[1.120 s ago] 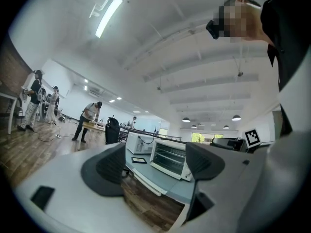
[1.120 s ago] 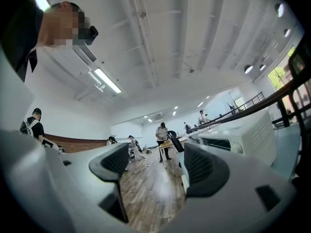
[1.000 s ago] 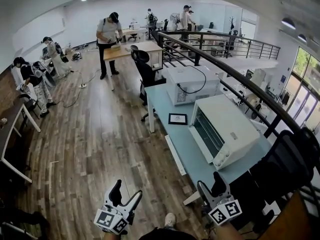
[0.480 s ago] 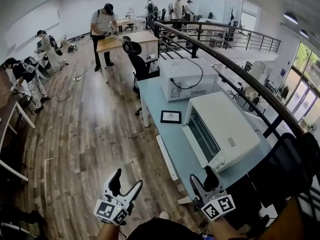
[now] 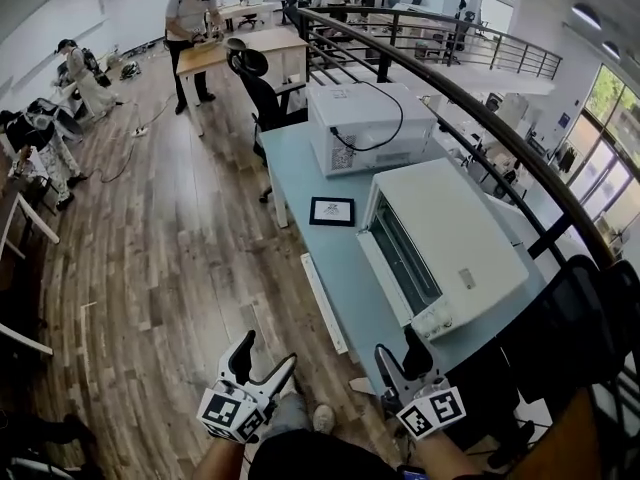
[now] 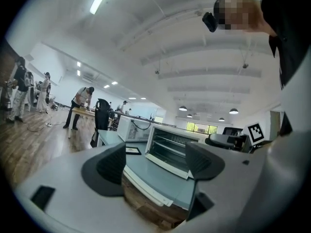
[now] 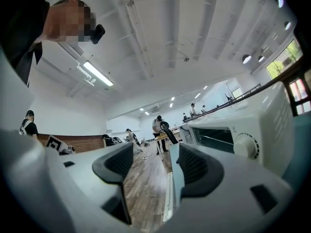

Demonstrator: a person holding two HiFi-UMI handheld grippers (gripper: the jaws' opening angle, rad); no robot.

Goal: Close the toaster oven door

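The white toaster oven (image 5: pixel 450 253) stands on the light-blue table (image 5: pixel 345 273), its front facing left. Wire racks show through that front (image 6: pixel 170 147), and a white flap juts out along its bottom edge; I cannot tell for sure whether the door is down. My left gripper (image 5: pixel 268 350) hangs open over the wooden floor, well short of the table, and the oven shows far off between its pads (image 6: pixel 114 169). My right gripper (image 5: pixel 400 346) is by the table's near corner, below the oven's knob end (image 7: pixel 246 145). Its jaws are closing on nothing.
A white microwave-like box (image 5: pixel 365 126) with a black cable sits further along the table, and a small black-framed card (image 5: pixel 331 211) lies in front of it. A black railing (image 5: pixel 480 118) runs behind. A dark chair (image 5: pixel 590 338) stands at right. People work at desks far off (image 5: pixel 195 23).
The head view has swung nearer to the table, so the oven now sits closer and more central. Both grippers stay low and apart from the oven, and have shifted slightly.
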